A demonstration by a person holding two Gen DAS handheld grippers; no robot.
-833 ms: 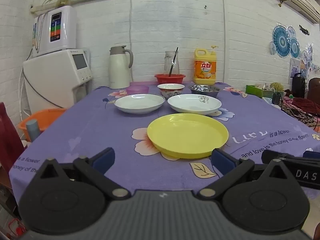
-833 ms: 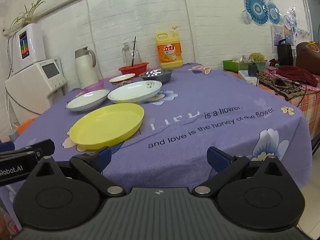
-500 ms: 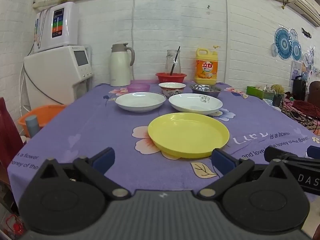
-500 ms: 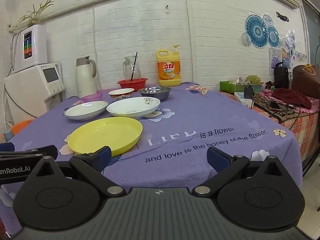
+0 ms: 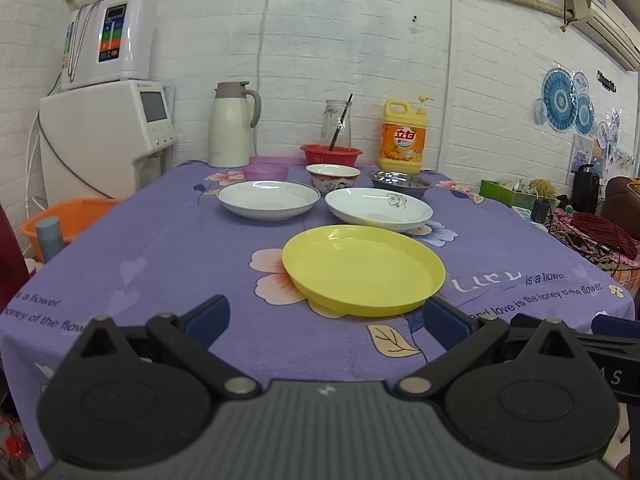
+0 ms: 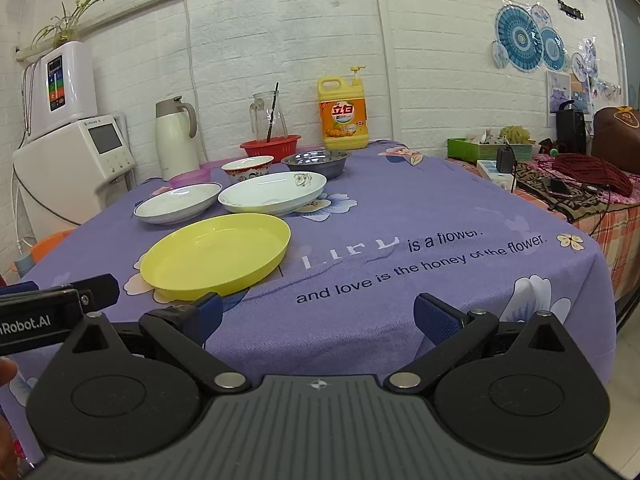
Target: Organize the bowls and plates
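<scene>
Both views have swung since a moment ago: the right one, tilted before, now sits level, and the dishes lie a touch lower and further off in the left one. Nothing on the table has shifted.

Left gripper hangs above the near edge of the table, blue pads spread wide, nothing between them. Right gripper is just alongside it, also over the near edge, jaws apart and empty.

Closest ahead is the yellow plate, plastic, round, with a low upturned rim, lying flat on the purple tablecloth right past the left gripper's tips. Behind it, two white plates side by side, close but not touching: the left white plate, plain and shallow, and the right white plate, with a small grey motif on its far inner wall; its near edge sits just beside the yellow plate's far rim.

Further back, a row of bowls: a small purple bowl, a white bowl with a red patterned outside, and a steel bowl, shiny and dark inside. Behind those, a red basket, a glass jug and a yellow detergent bottle stand by the wall.
</scene>
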